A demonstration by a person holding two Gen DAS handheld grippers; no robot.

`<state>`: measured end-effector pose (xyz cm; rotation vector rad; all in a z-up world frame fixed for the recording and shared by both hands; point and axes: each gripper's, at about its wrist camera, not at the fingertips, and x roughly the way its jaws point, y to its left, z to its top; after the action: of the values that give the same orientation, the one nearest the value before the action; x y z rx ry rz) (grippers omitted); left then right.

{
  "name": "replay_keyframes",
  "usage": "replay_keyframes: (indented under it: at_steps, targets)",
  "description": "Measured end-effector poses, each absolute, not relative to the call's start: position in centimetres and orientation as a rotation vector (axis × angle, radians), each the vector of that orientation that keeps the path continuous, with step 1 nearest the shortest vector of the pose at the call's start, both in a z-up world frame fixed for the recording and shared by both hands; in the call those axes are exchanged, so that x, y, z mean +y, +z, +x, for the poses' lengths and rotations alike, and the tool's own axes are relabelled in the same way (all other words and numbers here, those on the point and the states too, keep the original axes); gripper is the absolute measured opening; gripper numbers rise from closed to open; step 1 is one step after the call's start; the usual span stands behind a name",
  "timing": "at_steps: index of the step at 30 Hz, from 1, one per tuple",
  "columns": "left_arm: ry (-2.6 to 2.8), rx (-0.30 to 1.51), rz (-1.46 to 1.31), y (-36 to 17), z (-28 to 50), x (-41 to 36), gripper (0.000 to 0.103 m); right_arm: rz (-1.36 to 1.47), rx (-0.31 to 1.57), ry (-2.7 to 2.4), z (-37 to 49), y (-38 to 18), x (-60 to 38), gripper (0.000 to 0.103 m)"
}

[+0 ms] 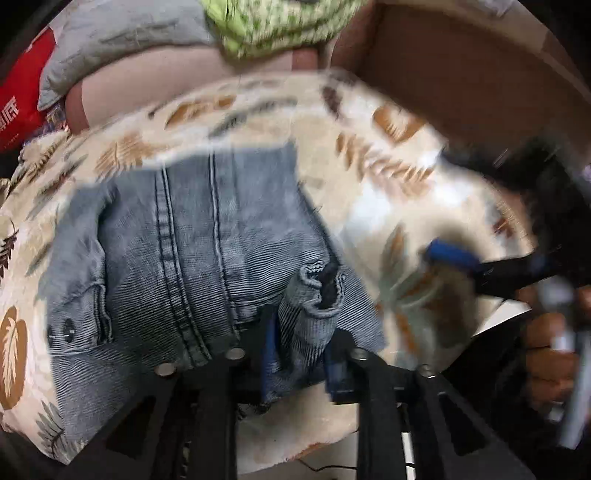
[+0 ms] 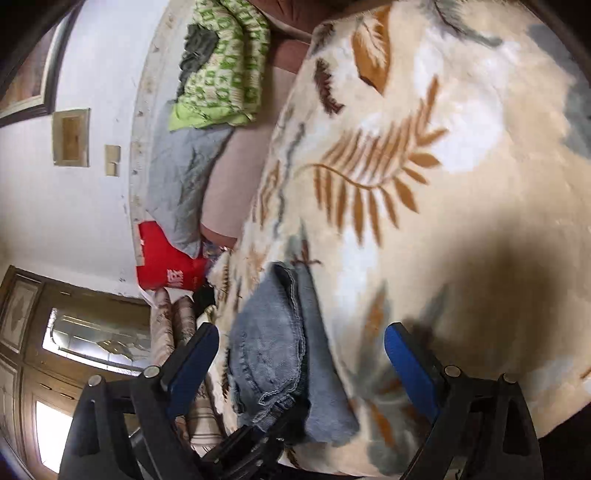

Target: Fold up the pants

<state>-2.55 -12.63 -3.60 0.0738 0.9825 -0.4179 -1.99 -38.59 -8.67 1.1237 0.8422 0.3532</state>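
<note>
The pants are faded blue jeans (image 1: pixel 192 258), lying folded on a cream blanket with a leaf print (image 1: pixel 369 184). My left gripper (image 1: pixel 299 354) is shut on a bunched fold of the jeans at their near edge, denim pinched between its blue pads. In the right wrist view the jeans (image 2: pixel 273 354) lie low and left of centre. My right gripper (image 2: pixel 299 354) is open, its blue fingers (image 2: pixel 410 362) spread wide, holding nothing, above the jeans' edge. The right gripper also shows blurred at the right of the left wrist view (image 1: pixel 461 258).
A green patterned cloth (image 1: pixel 273 26), a grey pillow (image 1: pixel 122 48) and a red bag (image 1: pixel 26 96) lie at the far side of the bed. A cardboard box (image 1: pixel 461 66) stands at the back right. A white wall and a wooden door (image 2: pixel 55 350) are to the left.
</note>
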Motion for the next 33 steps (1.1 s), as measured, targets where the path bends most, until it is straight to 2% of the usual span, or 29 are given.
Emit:
replay_keyframes:
  at_steps: [1, 2, 3, 4, 8, 11, 14, 17, 18, 19, 20, 22, 25, 28, 33]
  targets:
    - [-0.472, 0.964, 0.024, -1.8, -3.0, -11.5, 0.052, 1.108, 0.841, 0.354, -2.0, -8.6, -38.6, 0.093]
    - [-0.492, 0.93, -0.012, -0.4, -3.5, -10.3, 0.071, 1.09, 0.836, 0.355, -1.9, -8.4, -38.5, 0.093]
    - [-0.49, 0.863, -0.052, 1.3, -4.3, -8.5, 0.081, 1.081, 0.831, 0.364, -1.9, -8.1, -38.5, 0.093]
    - [-0.459, 0.79, -0.082, 2.9, -5.0, -6.5, 0.083, 1.078, 0.823, 0.381, -2.0, -7.7, -38.5, 0.093]
    - [-0.236, 0.699, -0.115, 4.8, -5.3, 0.2, 0.084, 1.054, 0.825, 0.549, -2.1, -5.3, -35.7, 0.093]
    - [-0.074, 0.767, -0.132, 2.8, -4.1, 4.1, 0.084, 1.078, 0.883, 0.616, -2.4, -5.2, -33.2, 0.093]
    - [-0.06, 0.847, -0.14, 0.4, -2.8, 4.8, 0.084, 1.167, 0.877, 0.782, -2.8, -4.6, -30.6, 0.093]
    - [-0.101, 0.905, -0.114, -1.8, -2.3, 4.5, 0.084, 1.058, 0.935, 0.745, -2.0, -5.6, -28.8, 0.093]
    - [-0.123, 0.892, -0.125, -1.5, -2.5, 4.3, 0.084, 0.994, 1.046, 0.619, -1.4, -8.0, -28.4, 0.09]
    - [-0.148, 0.846, -0.146, -0.7, -2.9, 4.3, 0.084, 1.044, 1.102, 0.565, -1.2, -10.3, -28.6, 0.079]
    - [-0.161, 0.802, -0.154, -0.2, -3.5, 4.3, 0.084, 1.11, 1.07, 0.559, -1.5, -11.0, -29.1, 0.079]
    - [-0.122, 0.751, -0.113, 0.1, -4.1, 3.5, 0.084, 1.06, 1.063, 0.544, -1.8, -9.4, -29.1, 0.081]
    - [-0.14, 0.951, 0.047, -4.6, -2.0, 0.8, 0.084, 0.933, 1.04, 0.489, -2.0, -6.3, -28.2, 0.086]
    - [-0.129, 0.932, -0.054, -5.4, -2.3, 1.7, 0.087, 0.934, 0.98, 0.592, -1.7, -3.0, -26.5, 0.086]
    - [-0.146, 0.911, -0.01, -5.1, -2.7, 1.4, 0.087, 0.889, 1.007, 0.599, -0.5, -3.8, -24.4, 0.092]
